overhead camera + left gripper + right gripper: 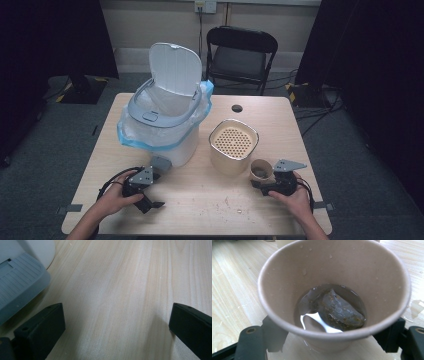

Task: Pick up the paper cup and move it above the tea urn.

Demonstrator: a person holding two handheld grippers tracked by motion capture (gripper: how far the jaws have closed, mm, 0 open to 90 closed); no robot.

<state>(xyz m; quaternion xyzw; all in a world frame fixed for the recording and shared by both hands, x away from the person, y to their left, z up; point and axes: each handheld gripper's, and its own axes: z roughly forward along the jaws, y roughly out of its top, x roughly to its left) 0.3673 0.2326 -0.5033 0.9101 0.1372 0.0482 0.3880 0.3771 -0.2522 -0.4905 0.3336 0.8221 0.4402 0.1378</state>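
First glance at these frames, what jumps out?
The white bin with its lid up and a blue-edged liner, at the table's back left. Right of it stands a beige strainer pot. Near right, the right gripper straddles a paper cup holding liquid and a soggy tea bag.

no readable text, labels, brands, numbers or signs anywhere

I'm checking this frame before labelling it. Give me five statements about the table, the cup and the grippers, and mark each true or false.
1. The paper cup holds liquid and a wet tea bag. True.
2. The bin has its lid shut. False: the lid stands open.
3. The left gripper holds a spoon. False: its jaws are apart over bare table.
4. The right gripper has the cup between its jaws. True.
5. The beige strainer container lies tipped over. False: it stands upright.
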